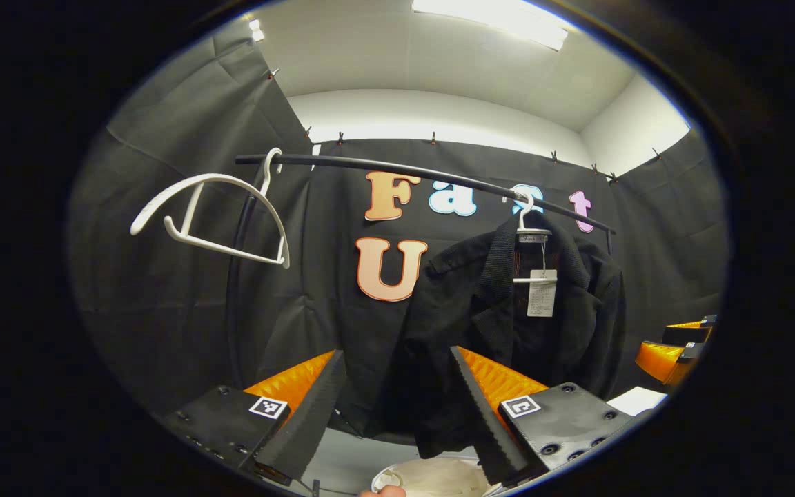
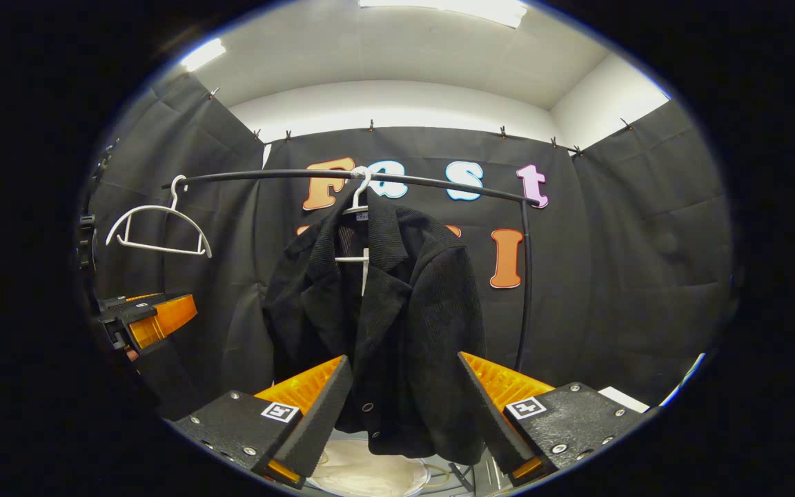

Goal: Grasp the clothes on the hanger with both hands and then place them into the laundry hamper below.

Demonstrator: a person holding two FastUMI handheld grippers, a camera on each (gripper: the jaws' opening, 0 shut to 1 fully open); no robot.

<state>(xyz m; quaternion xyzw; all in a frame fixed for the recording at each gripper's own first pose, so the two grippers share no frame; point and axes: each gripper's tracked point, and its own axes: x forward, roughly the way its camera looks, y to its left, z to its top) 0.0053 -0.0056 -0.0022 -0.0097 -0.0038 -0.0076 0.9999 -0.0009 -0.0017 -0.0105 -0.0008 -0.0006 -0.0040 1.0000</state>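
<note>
There are two white hangers on one black rail (image 2: 439, 182). One hanger (image 2: 157, 231) is bare and tilts a little. The other hanger (image 2: 358, 200) holds the one black jacket (image 2: 397, 310). There are two grippers, one in each hand.

The jacket is dark and looks a bit rough, like woven cloth. It has a wide collar, and small round buttons show near the bottom. In the left gripper view a white tag (image 1: 541, 293) hangs at its neck. It hangs from the rail, in front of the black cloth wall.

Under the jacket sits one round white hamper (image 2: 370, 476), with pale cloth inside it.

The left gripper (image 1: 397, 414) has its fingers wide apart and grips nothing. The right gripper (image 2: 404, 414) is wide apart too, also gripping nothing. The jacket's bottom edge shows between the fingers of each, farther back.
</note>
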